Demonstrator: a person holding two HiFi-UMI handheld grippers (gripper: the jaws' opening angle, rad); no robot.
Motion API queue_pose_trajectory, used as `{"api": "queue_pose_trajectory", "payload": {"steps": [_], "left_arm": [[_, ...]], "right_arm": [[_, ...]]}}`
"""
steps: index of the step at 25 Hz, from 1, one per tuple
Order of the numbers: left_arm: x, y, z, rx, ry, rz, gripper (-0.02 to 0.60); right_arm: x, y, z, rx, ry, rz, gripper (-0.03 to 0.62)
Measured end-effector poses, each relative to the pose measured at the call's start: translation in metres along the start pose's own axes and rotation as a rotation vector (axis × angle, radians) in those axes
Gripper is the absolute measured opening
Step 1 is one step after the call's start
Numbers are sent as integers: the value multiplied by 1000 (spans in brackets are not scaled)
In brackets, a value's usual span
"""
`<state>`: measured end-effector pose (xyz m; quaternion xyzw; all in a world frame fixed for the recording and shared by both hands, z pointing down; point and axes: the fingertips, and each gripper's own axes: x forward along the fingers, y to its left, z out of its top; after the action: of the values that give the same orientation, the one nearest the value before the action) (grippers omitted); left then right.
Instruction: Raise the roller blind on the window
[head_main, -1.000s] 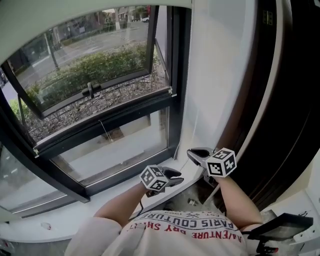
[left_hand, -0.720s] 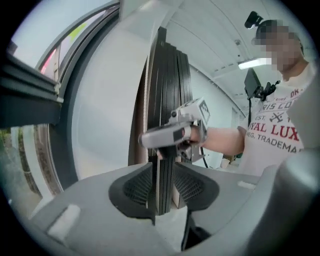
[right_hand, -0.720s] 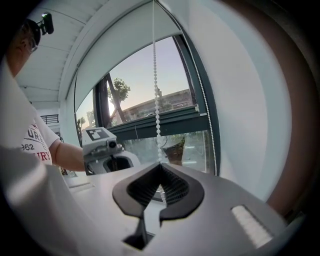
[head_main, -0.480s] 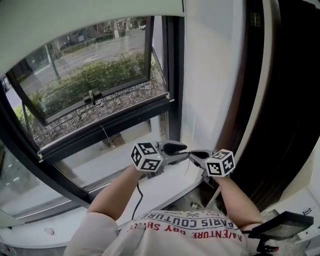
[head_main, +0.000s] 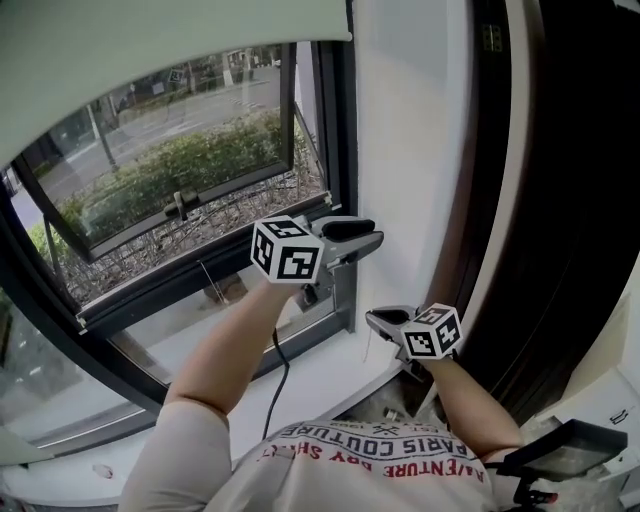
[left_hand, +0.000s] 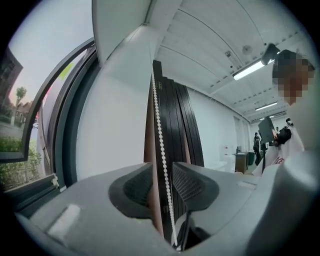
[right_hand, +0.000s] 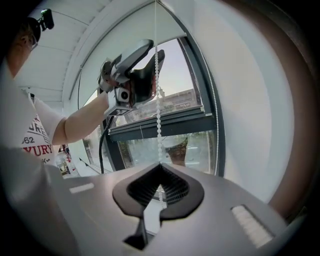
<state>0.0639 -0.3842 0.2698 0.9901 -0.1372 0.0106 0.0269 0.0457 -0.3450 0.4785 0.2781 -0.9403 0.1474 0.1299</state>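
Faced window (head_main: 180, 190) with roller blind (head_main: 150, 60) down across top only | lifted left gripper (head_main: 352, 236) from sill (head_main: 300, 378) to mid-pane, jaws apart around bead chain (left_hand: 161, 145), not pinching | kept right gripper (head_main: 385, 320) low, clamped on chain | likely reaching higher for next pull

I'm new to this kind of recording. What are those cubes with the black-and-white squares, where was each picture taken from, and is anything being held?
No robot here: a person holds a two-jaw tool in each hand; the patterned cubes are part of them. One camera sits on the head, looking down; one rides on each tool. The right tool, low by the window sill, is shut on the bead chain. The left tool, higher up, has open jaws with the chain between them, ungripped. The roller blind covers only the window's top.
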Motion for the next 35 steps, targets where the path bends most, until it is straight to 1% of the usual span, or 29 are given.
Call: {"api": "queue_pose_trajectory", "payload": {"steps": [3,5,6,8,14,19,21,24,26,30,33,35], "left_arm": [[5,5,16,-13,-20,5,127],[8,5,21,-34,-24,-7,109],[9,4,22,-38,-19,-13,71],[10,1,22,-34,-6,-18,34],[12,-3,22,-34,9,-19,20],[12,-5,21,-17,17,-15,18],[11,-3,21,7,23,2,18],[11,0,16,67,46,50,18],[14,0,6,76,68,61,18],[21,2,-21,22,102,48,18],[21,7,-35,-16,88,58,18],[20,8,-41,-28,75,67,19]], "right_arm": [[1,4,0,6,-7,8,6],[2,6,1,9,-10,10,6],[1,6,0,9,-11,10,6],[0,5,0,12,-12,6,6],[-2,0,0,13,-14,-5,6],[-1,2,-1,14,-12,-7,6],[-1,1,-1,15,-16,-9,6],[0,1,-6,14,-6,-12,6],[1,2,-15,16,19,-12,6],[4,-4,-40,46,62,-17,6],[3,-11,-53,75,74,-27,6],[2,-15,-59,77,87,-37,6]]}}
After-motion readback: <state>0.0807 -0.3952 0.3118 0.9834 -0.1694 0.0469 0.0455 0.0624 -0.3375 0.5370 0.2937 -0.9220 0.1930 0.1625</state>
